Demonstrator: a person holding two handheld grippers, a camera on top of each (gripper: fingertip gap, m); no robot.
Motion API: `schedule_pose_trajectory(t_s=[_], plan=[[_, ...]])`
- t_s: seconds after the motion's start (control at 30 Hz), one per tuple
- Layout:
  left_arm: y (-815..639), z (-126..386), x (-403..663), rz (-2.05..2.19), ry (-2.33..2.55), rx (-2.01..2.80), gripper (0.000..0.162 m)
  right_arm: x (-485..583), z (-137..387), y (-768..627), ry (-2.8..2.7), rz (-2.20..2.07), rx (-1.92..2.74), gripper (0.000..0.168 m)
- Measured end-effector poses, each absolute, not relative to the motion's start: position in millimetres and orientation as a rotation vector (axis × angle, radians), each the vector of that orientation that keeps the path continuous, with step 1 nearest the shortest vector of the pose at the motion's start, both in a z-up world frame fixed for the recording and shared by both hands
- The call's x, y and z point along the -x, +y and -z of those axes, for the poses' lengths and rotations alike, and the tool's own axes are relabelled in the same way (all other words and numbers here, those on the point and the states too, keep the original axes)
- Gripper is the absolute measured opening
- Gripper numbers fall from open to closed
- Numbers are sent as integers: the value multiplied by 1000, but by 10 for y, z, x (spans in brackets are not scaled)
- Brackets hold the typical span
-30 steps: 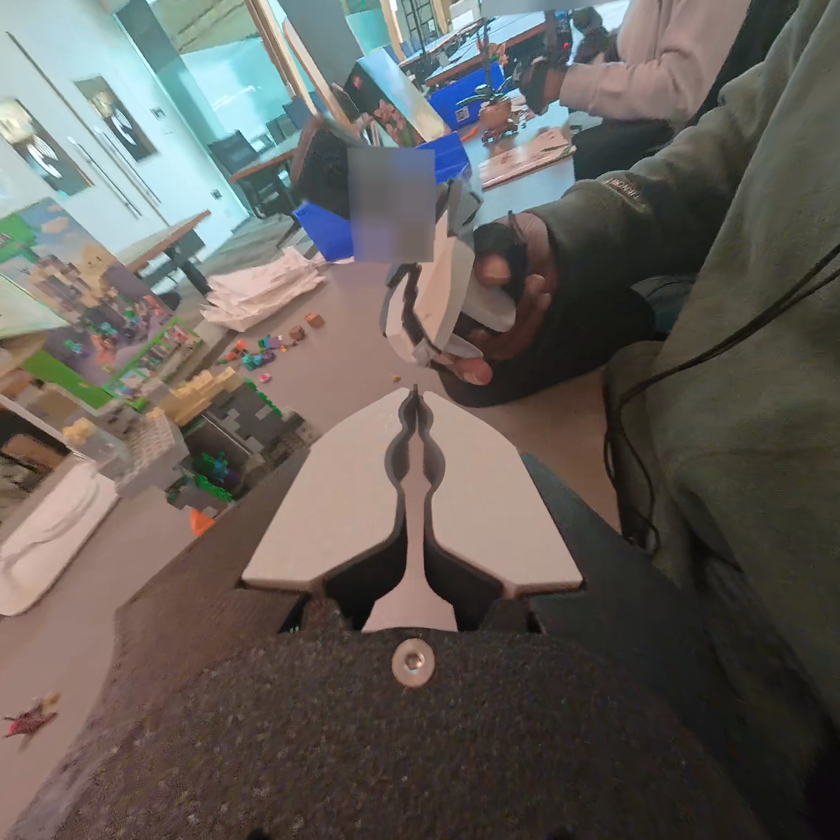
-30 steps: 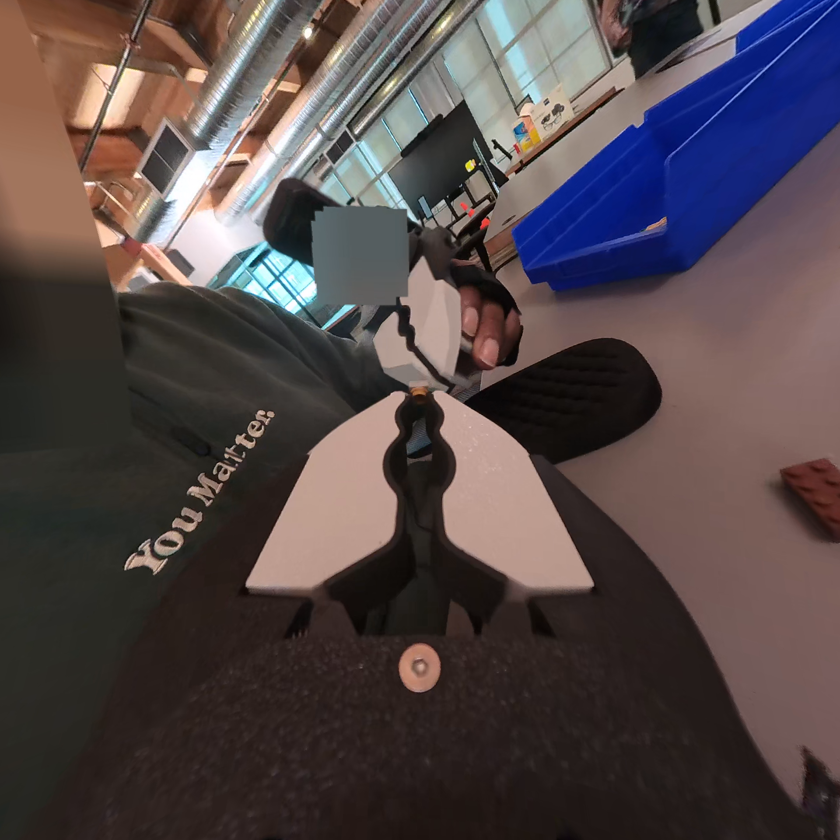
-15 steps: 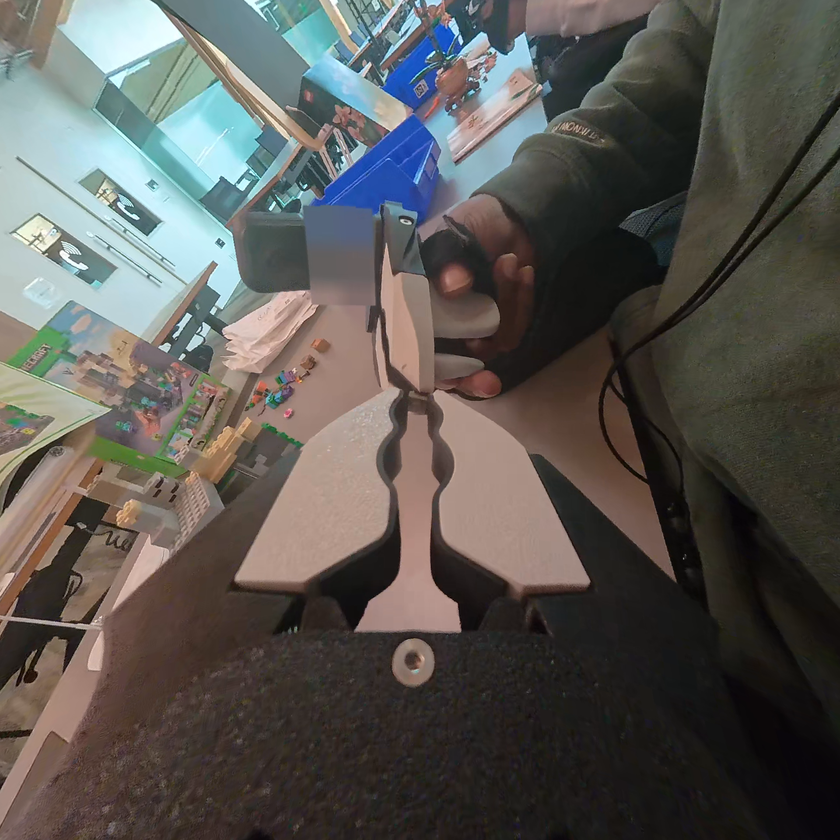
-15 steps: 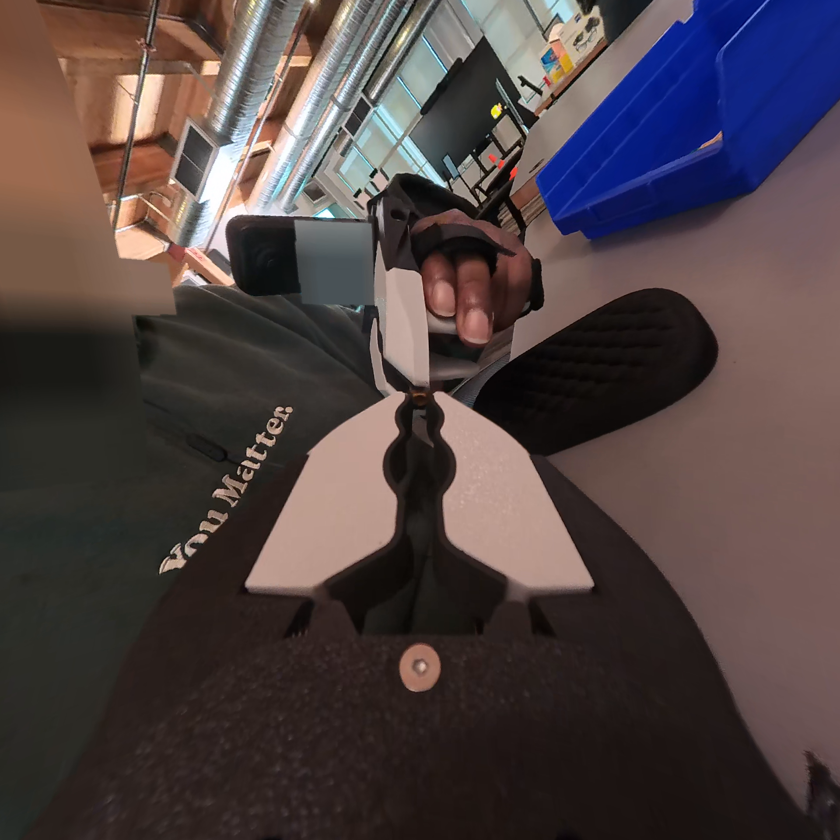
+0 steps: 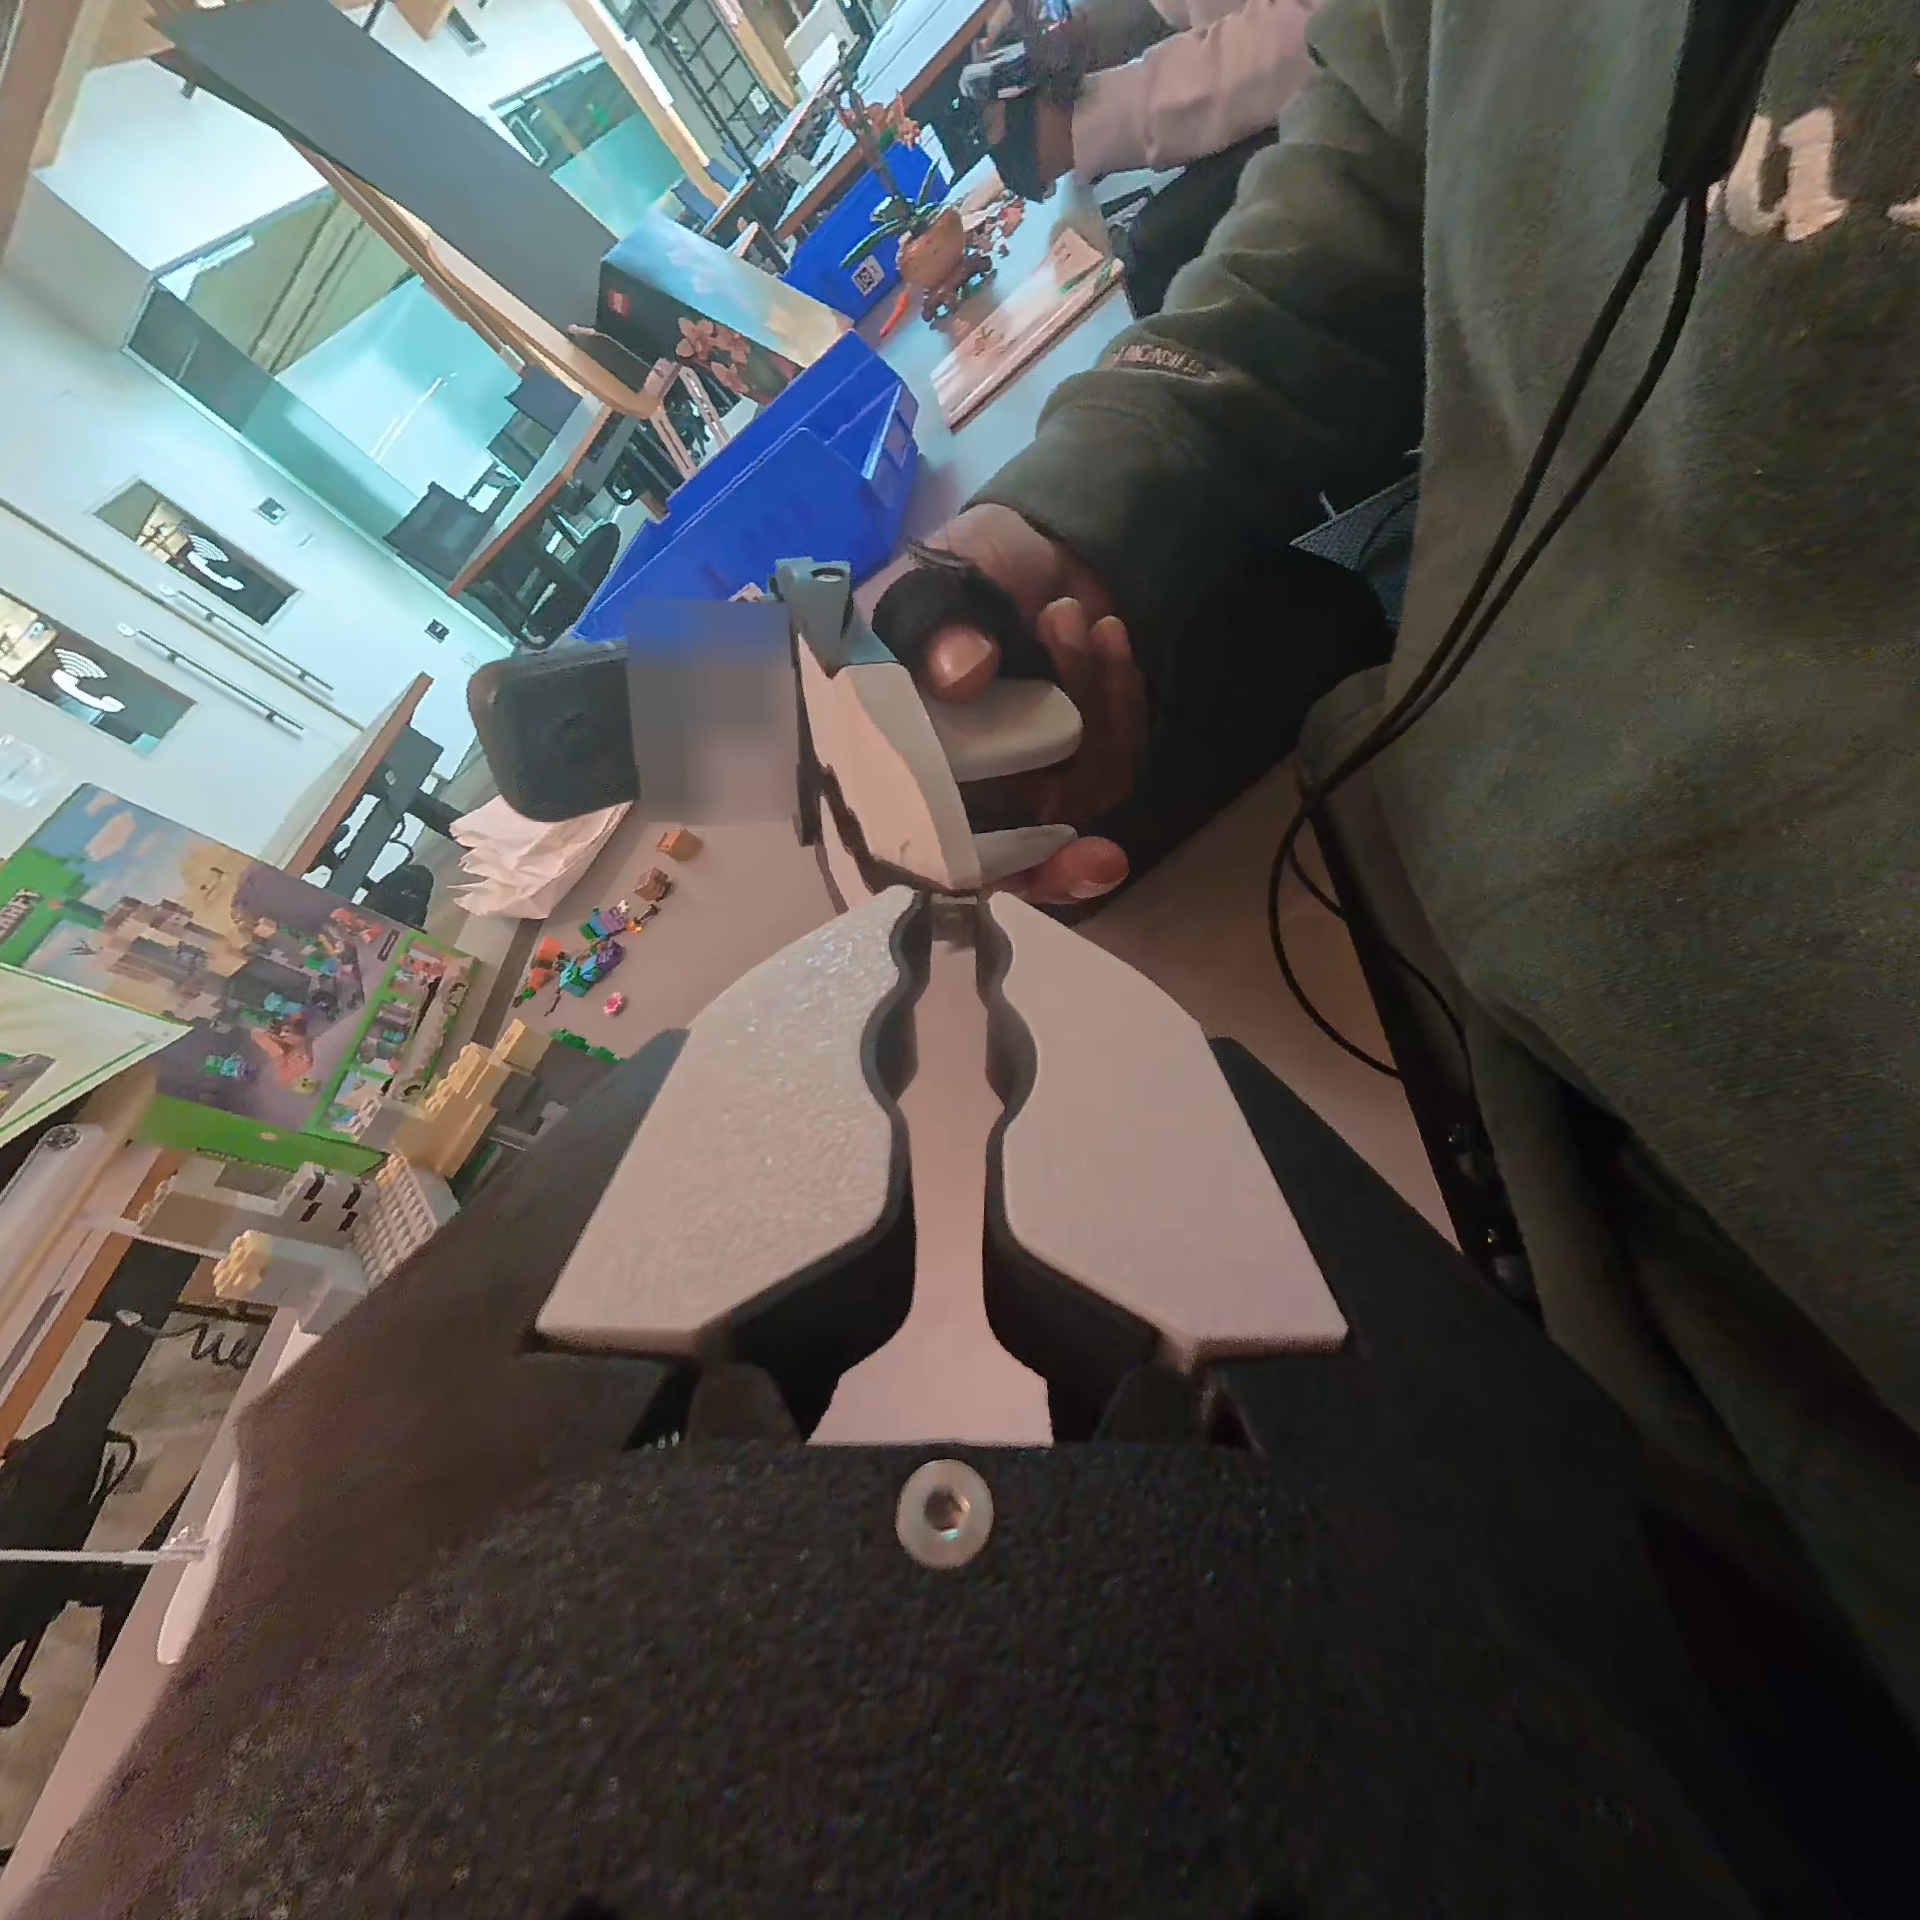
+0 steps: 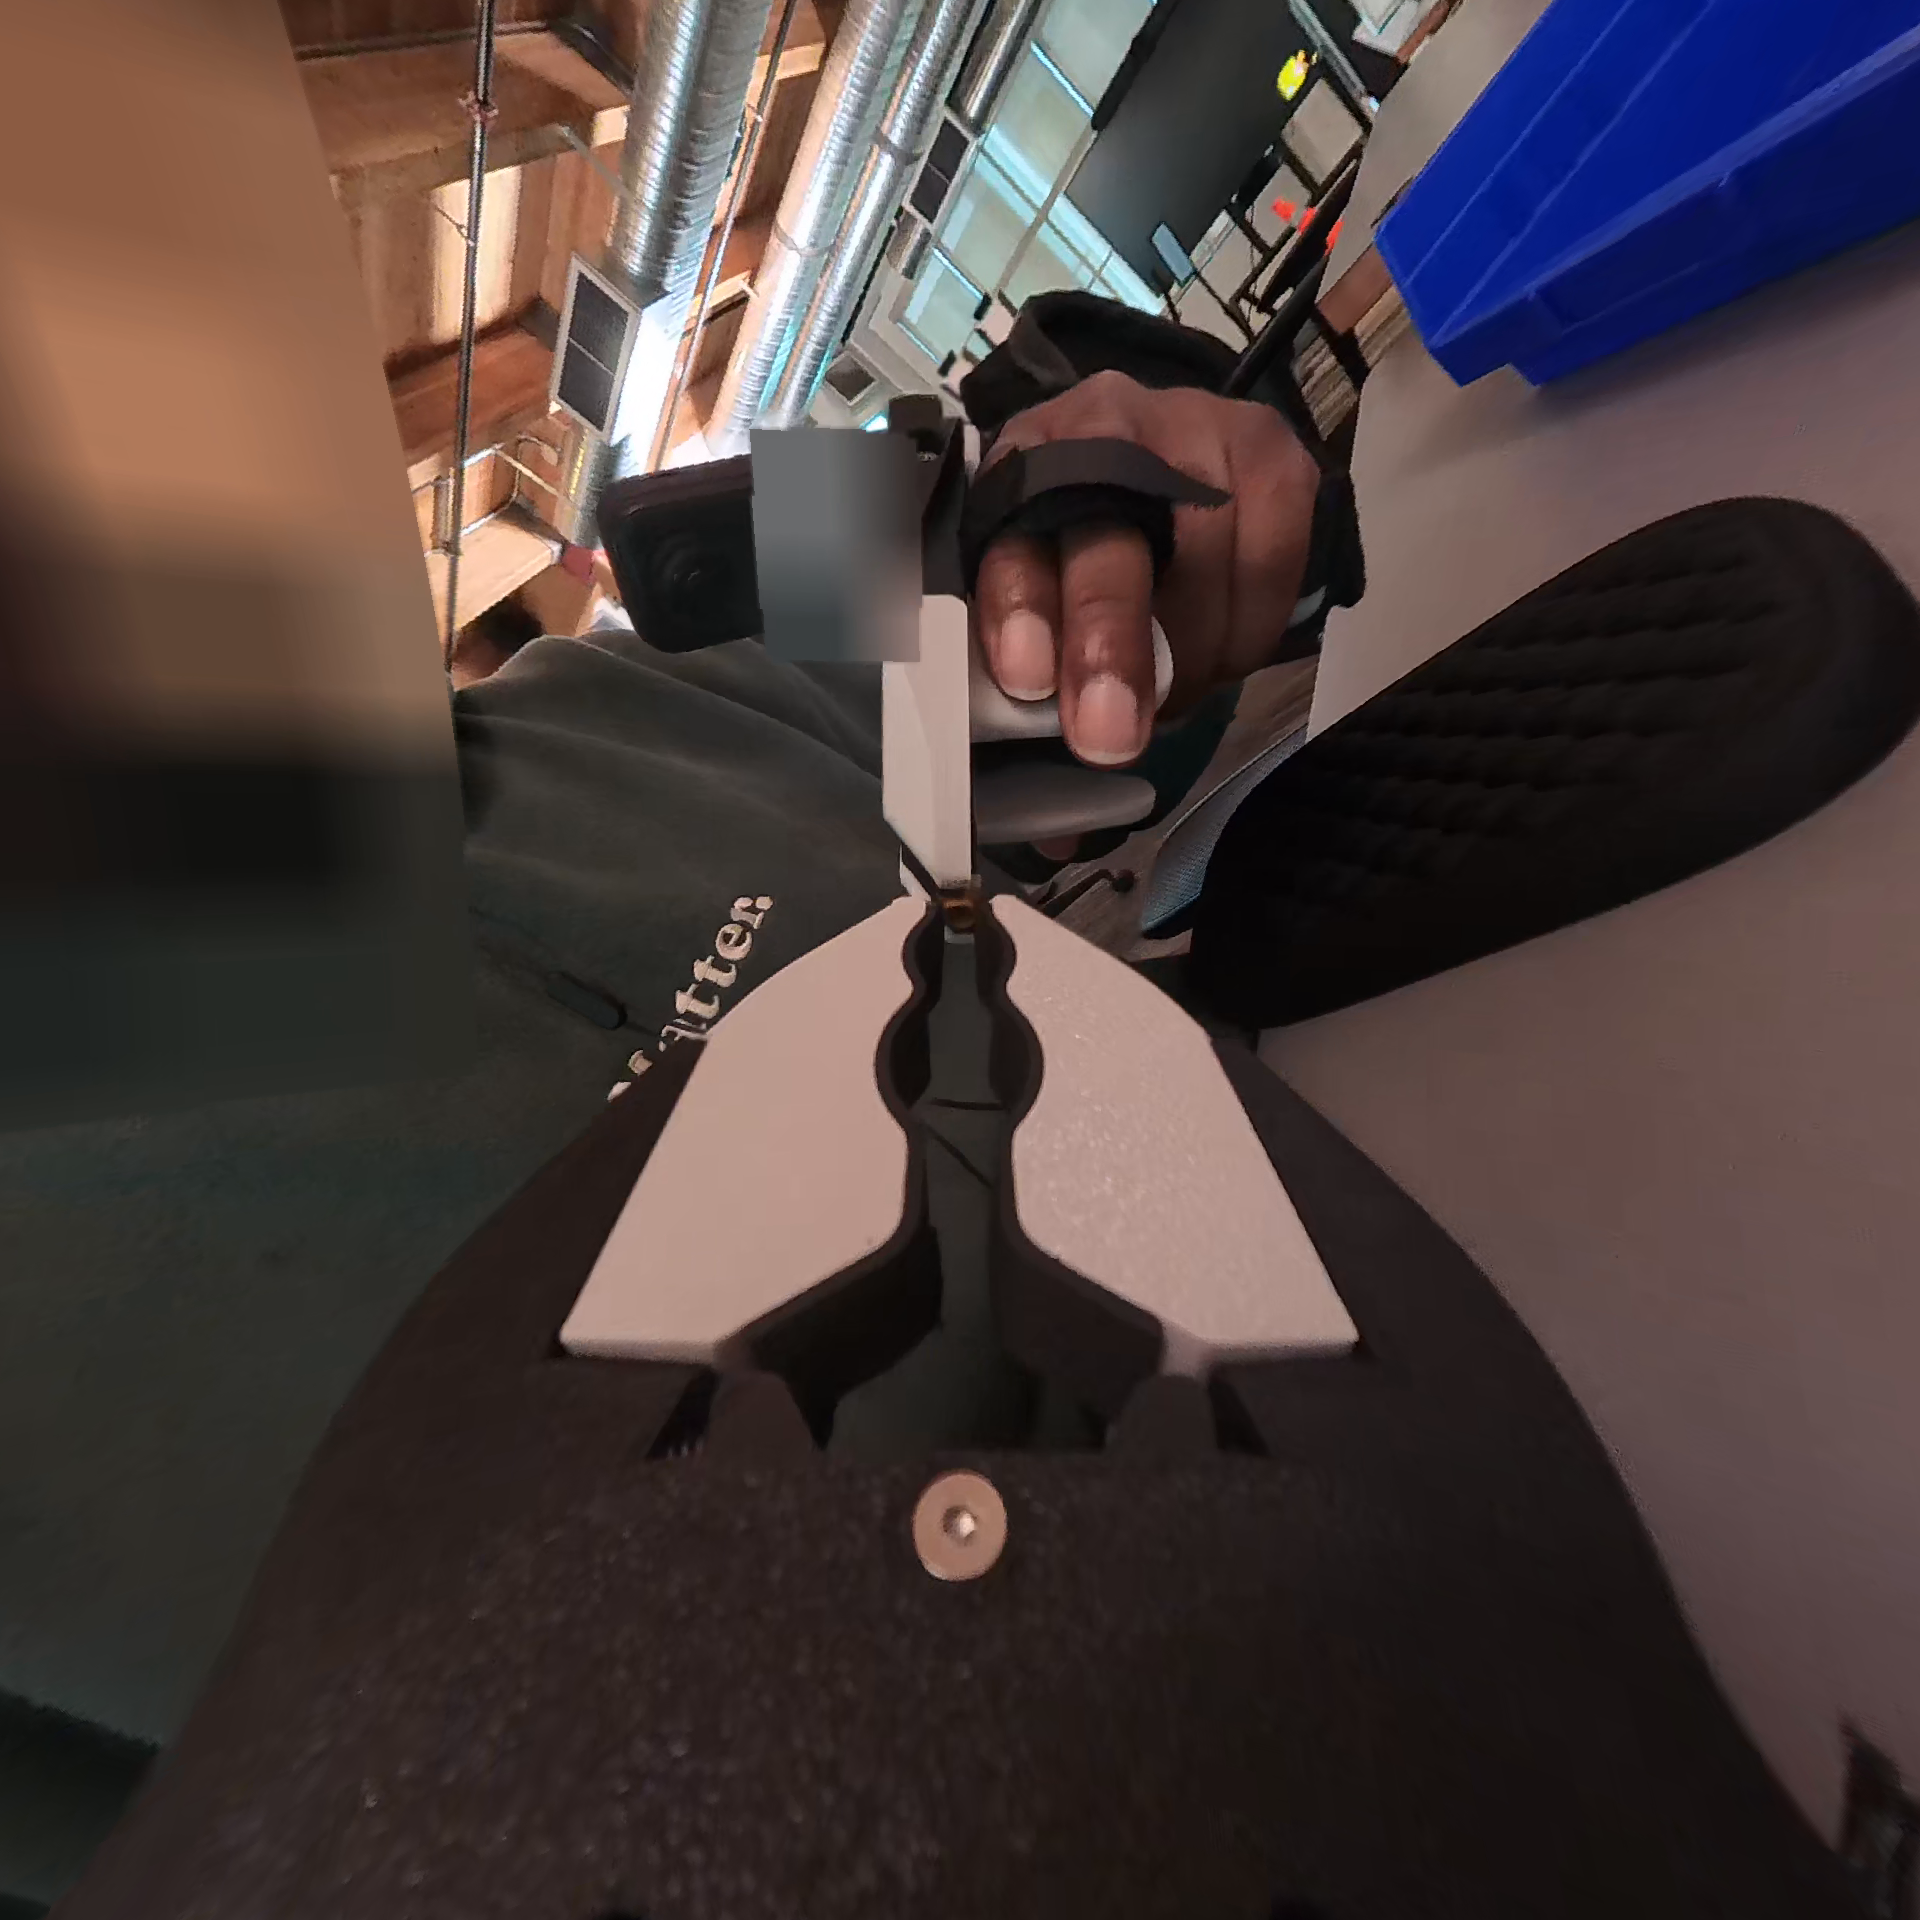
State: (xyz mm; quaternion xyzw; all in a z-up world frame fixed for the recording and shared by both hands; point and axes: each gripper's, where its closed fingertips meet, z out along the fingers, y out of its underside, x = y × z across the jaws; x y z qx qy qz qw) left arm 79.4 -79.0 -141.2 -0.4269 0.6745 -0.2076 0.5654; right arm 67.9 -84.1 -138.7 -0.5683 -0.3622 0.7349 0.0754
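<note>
Above the grey table's (image 5: pixel 1195 935) near edge, both grippers have swung tip to tip: right gripper (image 6: pixel 958 912) pinches a tiny brass-coloured piece (image 6: pixel 960 914); left gripper (image 5: pixel 948 914), nearly closed, meets it, its own hold unclear.

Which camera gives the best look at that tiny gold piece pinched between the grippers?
The right wrist view: the tiny gold piece shows at the right gripper tips. The left wrist view shows only an indistinct speck there.
</note>
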Motion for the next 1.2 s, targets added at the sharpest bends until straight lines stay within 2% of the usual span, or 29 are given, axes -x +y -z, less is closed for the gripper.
schedule_pose_trajectory(t_s=[0.57, 0.83, 1.07, 1.2], plan=[[-836, 1254, -819, 686, 1431, 1044, 8, -696, 1207, -872, -1098, -2213, 1615, 7], [-702, 1235, -797, 737, 1317, 1203, 8, -679, 1194, -736, -1111, -1883, 1579, 6], [-654, 1179, -768, 1030, 1124, 1346, 8, -701, 1141, -729, -1122, -1745, 1463, 0], [-675, 1219, -755, 1113, 1113, 1384, 8, -684, 1143, -748, -1242, -1493, 1416, 0]])
